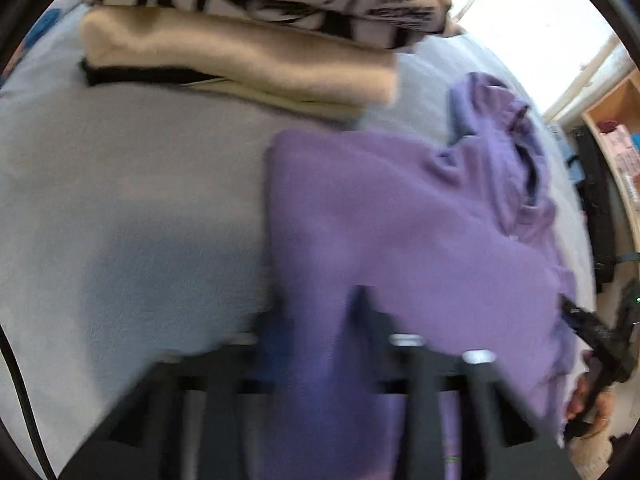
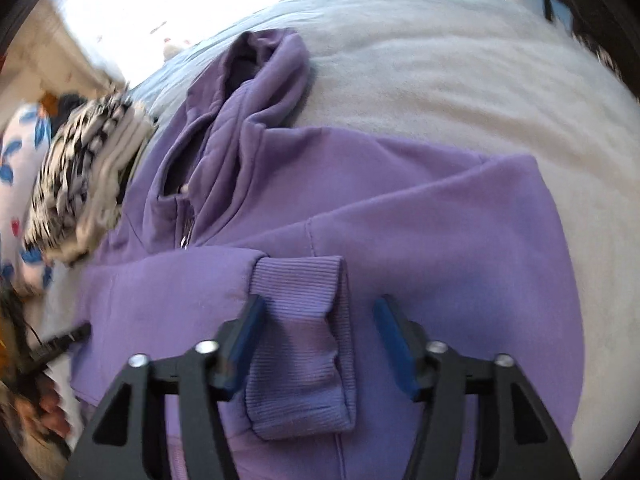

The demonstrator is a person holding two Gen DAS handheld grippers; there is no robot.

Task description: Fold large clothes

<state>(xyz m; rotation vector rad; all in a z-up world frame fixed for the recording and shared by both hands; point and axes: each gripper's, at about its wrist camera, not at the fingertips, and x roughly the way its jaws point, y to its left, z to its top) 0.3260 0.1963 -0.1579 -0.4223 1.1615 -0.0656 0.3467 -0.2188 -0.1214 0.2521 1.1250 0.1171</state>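
A purple zip hoodie (image 1: 400, 208) lies partly folded on a pale grey bed (image 1: 140, 200), its hood (image 1: 492, 120) crumpled at the far end. In the blurred left wrist view my left gripper (image 1: 320, 316) is shut on the hoodie's near left edge, with purple cloth filling the gap between its fingers. In the right wrist view the hoodie (image 2: 400, 200) has a sleeve folded across its front. The ribbed cuff (image 2: 304, 280) lies between the fingers of my right gripper (image 2: 320, 316), which stands open. The right pad is clear of the cloth.
A stack of folded clothes (image 1: 240, 52) sits on the bed beyond the hoodie: a black-and-white patterned piece on top of cream ones. A wooden shelf (image 1: 612, 120) stands beyond the bed's right side. A hand holds the other gripper (image 1: 600, 340) at the hoodie's right edge.
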